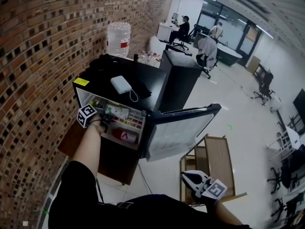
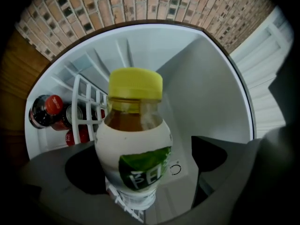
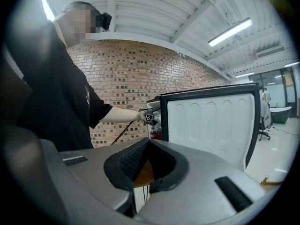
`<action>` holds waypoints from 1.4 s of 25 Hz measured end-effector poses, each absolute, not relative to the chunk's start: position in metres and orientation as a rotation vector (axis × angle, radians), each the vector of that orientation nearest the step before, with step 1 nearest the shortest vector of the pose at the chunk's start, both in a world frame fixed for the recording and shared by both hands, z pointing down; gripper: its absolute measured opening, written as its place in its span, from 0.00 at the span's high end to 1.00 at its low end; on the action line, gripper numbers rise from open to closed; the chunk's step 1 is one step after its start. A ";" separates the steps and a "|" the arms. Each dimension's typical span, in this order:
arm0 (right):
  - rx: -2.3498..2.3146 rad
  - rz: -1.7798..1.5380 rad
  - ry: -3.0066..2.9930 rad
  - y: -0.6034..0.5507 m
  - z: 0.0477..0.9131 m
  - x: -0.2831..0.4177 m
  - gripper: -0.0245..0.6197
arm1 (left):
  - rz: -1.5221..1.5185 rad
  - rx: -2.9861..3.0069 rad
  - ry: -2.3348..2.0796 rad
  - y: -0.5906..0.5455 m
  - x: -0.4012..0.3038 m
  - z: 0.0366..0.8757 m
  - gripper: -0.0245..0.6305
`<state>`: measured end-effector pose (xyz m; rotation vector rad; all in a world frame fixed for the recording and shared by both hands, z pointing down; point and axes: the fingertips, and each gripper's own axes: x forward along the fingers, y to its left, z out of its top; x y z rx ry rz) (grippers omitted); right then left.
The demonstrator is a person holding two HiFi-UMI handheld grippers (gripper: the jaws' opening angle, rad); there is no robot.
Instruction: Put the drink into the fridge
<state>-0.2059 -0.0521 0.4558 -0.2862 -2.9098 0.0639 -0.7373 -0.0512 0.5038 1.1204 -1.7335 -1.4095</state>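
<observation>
Pretty much done: the drink (image 2: 136,144) stands inside the fridge (image 2: 206,88), left gripper (image 2: 147,165) spread wide around it, not squeezing. Right gripper (image 3: 145,158) closed, empty. Left: back out, shut the door (image 1: 178,130).

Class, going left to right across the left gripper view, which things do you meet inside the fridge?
Red-capped bottle → cans → yellow-capped bottle

Right tool (image 3: 135,191), jaws apparently together, faces fridge door (image 3: 211,121).
</observation>
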 end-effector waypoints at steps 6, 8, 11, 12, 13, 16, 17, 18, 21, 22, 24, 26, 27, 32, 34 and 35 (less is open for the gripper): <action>-0.282 0.071 -2.902 -0.053 0.457 -0.205 0.98 | -1.416 1.131 -1.810 -0.047 -0.742 0.496 0.11; -0.285 0.065 -2.896 -0.052 0.458 -0.204 0.98 | -1.373 1.100 -1.861 -0.047 -0.743 0.500 0.11; -0.282 0.064 -2.893 -0.052 0.459 -0.202 0.98 | -1.138 1.014 -1.982 -0.047 -0.739 0.523 0.12; -0.279 0.065 -2.894 -0.052 0.460 -0.200 0.98 | -1.077 1.012 -2.012 -0.048 -0.737 0.526 0.12; -0.274 0.066 -2.896 -0.053 0.460 -0.199 0.98 | -1.064 1.027 -2.018 -0.049 -0.736 0.525 0.11; -0.263 0.070 -2.892 -0.053 0.461 -0.195 0.98 | -1.111 1.151 -1.999 -0.051 -0.733 0.510 0.07; -0.263 0.071 -2.891 -0.052 0.462 -0.195 0.98 | -1.083 1.209 -2.026 -0.051 -0.731 0.503 0.10; -0.264 0.070 -2.891 -0.052 0.462 -0.194 0.98 | -1.052 1.261 -2.054 -0.050 -0.730 0.495 0.11; -0.273 0.068 -2.894 -0.052 0.463 -0.193 0.98 | -1.060 1.337 -2.065 -0.045 -0.723 0.478 0.11; -0.278 0.067 -2.896 -0.052 0.463 -0.193 0.98 | -1.065 1.349 -2.067 -0.042 -0.720 0.476 0.13; -0.287 0.070 -2.898 -0.051 0.463 -0.192 0.98 | -1.056 1.372 -2.081 -0.035 -0.715 0.476 0.16; -0.295 0.074 -2.897 -0.050 0.464 -0.191 0.98 | -1.052 1.383 -2.086 -0.029 -0.713 0.479 0.16; -0.300 0.074 -2.896 -0.049 0.464 -0.191 0.98 | -1.055 1.382 -2.084 -0.026 -0.712 0.481 0.16; -0.332 0.088 -2.892 -0.046 0.469 -0.189 0.98 | -1.081 1.390 -2.077 -0.012 -0.705 0.483 0.16; -0.347 0.091 -2.894 -0.046 0.469 -0.188 0.98 | -1.079 1.405 -2.079 -0.008 -0.699 0.482 0.16; -0.355 0.092 -2.898 -0.046 0.469 -0.188 0.98 | -1.073 1.416 -2.083 -0.007 -0.695 0.481 0.16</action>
